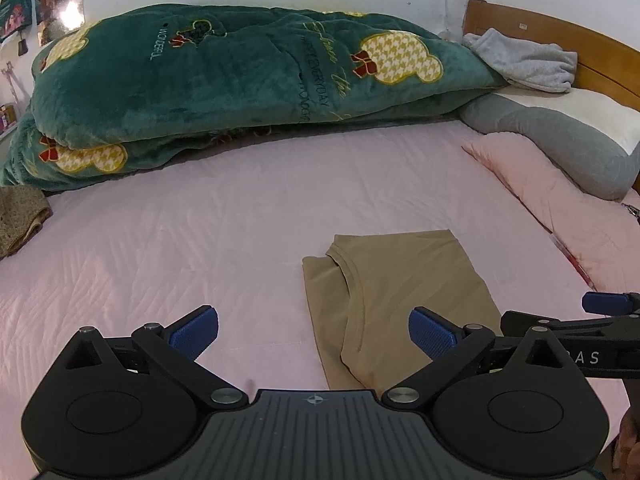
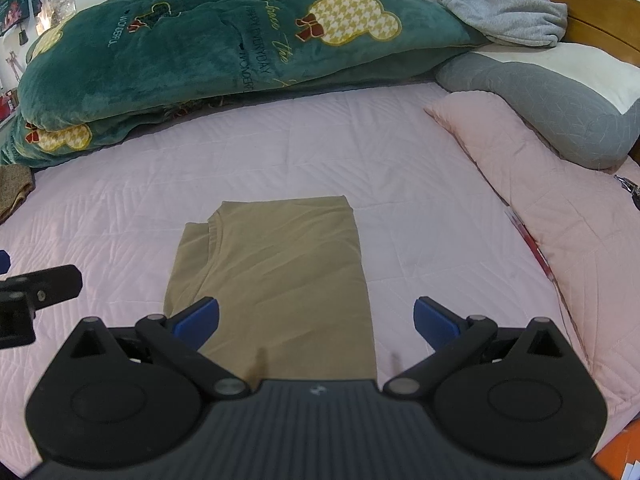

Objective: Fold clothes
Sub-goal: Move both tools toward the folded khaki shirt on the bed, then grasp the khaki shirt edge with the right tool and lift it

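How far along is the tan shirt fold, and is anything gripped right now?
Done: the tan shirt lies folded into a narrow strip on the pink sheet. In hand: nothing; the left gripper and right gripper both hover open above it. Left: probably a final fold end to end; a brown garment waits at the bed's far left edge.

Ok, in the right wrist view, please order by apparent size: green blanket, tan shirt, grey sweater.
1. green blanket, largest.
2. tan shirt; it is nearer the camera, which enlarges it.
3. grey sweater, smallest, farthest away.

Two wrist views, side by side, near, angled down across the bed (image 1: 200,220); both share the tan shirt (image 2: 280,272) and green blanket (image 1: 200,80).
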Available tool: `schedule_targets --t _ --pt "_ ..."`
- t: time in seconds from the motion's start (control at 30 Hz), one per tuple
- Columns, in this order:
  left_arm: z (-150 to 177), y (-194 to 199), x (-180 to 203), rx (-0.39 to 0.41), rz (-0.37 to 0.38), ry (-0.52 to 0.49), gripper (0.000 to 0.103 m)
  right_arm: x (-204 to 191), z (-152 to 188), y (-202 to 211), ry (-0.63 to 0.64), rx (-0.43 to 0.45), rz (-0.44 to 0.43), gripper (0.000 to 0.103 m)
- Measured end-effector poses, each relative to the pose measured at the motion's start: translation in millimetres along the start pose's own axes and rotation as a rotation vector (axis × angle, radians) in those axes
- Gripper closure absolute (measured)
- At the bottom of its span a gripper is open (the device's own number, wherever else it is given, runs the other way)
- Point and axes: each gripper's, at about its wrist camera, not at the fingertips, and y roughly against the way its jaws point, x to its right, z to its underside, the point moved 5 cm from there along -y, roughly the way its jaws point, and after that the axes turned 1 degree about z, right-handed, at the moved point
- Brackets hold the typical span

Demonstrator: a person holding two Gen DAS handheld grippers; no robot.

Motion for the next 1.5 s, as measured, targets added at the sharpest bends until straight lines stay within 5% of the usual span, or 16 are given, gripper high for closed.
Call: schedule_targets --t 0.33,0.67,0.83,1.0,1.27,1.3,1.43,1.5 --pt "4 1 -13 -0.003 -0.015 0.012 0.001 -5 2 1 0.019 -0.001 -0.001 0.000" --pt "45 8 -103 -0.068 -0.109 0.084 0.001 -46 21 -9 0.134 -0.022 -0.079 0.001" --pt "71 16 -145 -0.114 -0.115 0.119 0.001 -79 37 -19 0.199 -0.060 -0.135 0.031" --pt "87 16 -157 -0.132 -0.069 0.134 0.001 -101 55 -33 0.239 -0.117 -0.138 0.048" --pt "104 -18 -147 -0.174 -0.016 0.141 0.001 -125 72 -66 0.336 -0.173 -0.081 0.047" --pt "104 -20 -147 -0.178 -0.016 0.142 0.001 -126 72 -71 0.335 -0.179 -0.090 0.052" --pt "102 -32 -143 -0.196 -0.001 0.143 0.001 -111 66 -69 0.317 -0.164 -0.121 0.098" --pt "100 -39 -139 -0.203 0.010 0.137 0.001 -103 63 -67 0.311 -0.159 -0.136 0.100"
